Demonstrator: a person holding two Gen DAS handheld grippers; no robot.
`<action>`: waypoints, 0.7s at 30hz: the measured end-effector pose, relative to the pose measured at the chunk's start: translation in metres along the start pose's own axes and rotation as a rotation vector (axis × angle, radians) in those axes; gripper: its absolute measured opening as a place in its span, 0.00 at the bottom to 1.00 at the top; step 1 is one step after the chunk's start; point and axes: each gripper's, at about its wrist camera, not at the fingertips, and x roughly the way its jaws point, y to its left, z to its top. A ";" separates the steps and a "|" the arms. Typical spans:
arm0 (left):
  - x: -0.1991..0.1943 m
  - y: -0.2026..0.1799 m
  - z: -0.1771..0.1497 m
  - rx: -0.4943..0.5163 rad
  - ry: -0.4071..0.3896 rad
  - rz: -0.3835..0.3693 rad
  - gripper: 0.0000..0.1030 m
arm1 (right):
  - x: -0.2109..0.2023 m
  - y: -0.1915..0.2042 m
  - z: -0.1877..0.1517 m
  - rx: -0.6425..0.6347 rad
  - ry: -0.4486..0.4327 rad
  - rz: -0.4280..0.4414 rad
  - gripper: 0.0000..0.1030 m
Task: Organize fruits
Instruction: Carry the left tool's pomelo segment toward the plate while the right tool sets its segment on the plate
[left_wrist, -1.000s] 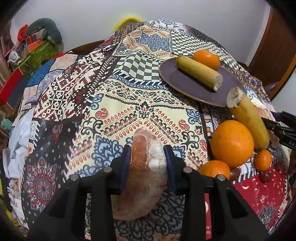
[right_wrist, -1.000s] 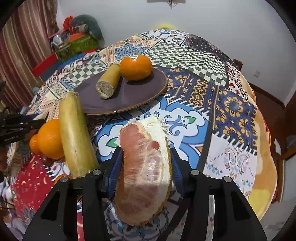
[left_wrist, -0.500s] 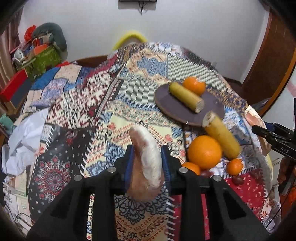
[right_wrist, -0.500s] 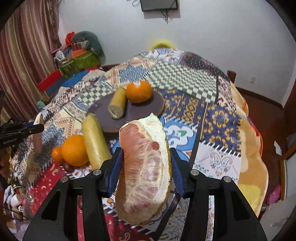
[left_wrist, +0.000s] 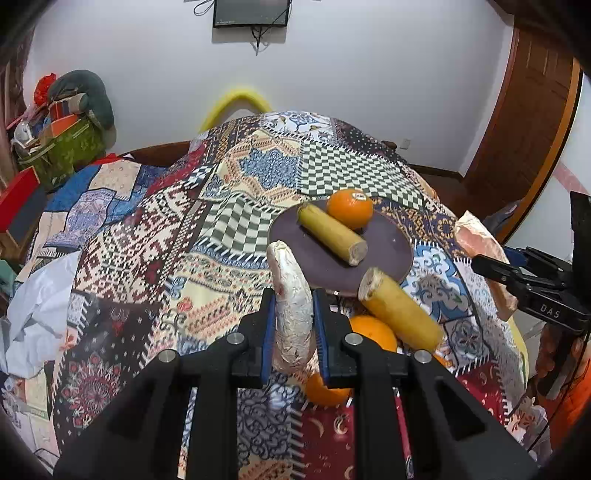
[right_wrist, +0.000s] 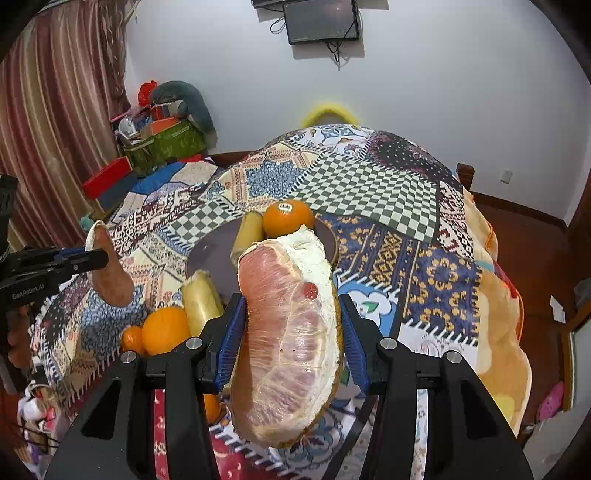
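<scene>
Pomelo wedges were in both our grippers: the left gripper (left_wrist: 293, 328) clenched a thin wedge (left_wrist: 290, 306), the right gripper (right_wrist: 291, 328) a thick wedge (right_wrist: 288, 332), both aloft near the plate (left_wrist: 391, 243). Next, we judged, carry them over the plate and release.

Your left gripper (left_wrist: 293, 321) fills the lower middle of its own view, angled downward, blue pads pressed against both sides of a thin pomelo wedge (left_wrist: 291, 314). It also shows at the left edge of the right wrist view, reaching toward the centre. Your right gripper (right_wrist: 291, 332) sits in the lower centre of its view, jaws wider, clamped on a thick pomelo segment (right_wrist: 291, 339). At the lower right edge of the left view, what may be your hand (left_wrist: 554, 354) appears behind that gripper.
</scene>
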 end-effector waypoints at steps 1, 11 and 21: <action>0.001 -0.001 0.003 0.001 -0.004 -0.003 0.19 | 0.000 0.000 0.002 0.001 -0.004 0.001 0.45; 0.015 -0.008 0.029 0.012 -0.046 -0.007 0.19 | 0.011 -0.002 0.024 0.001 -0.048 0.010 0.45; 0.041 -0.013 0.049 0.015 -0.044 -0.012 0.19 | 0.036 -0.002 0.041 -0.004 -0.035 0.038 0.18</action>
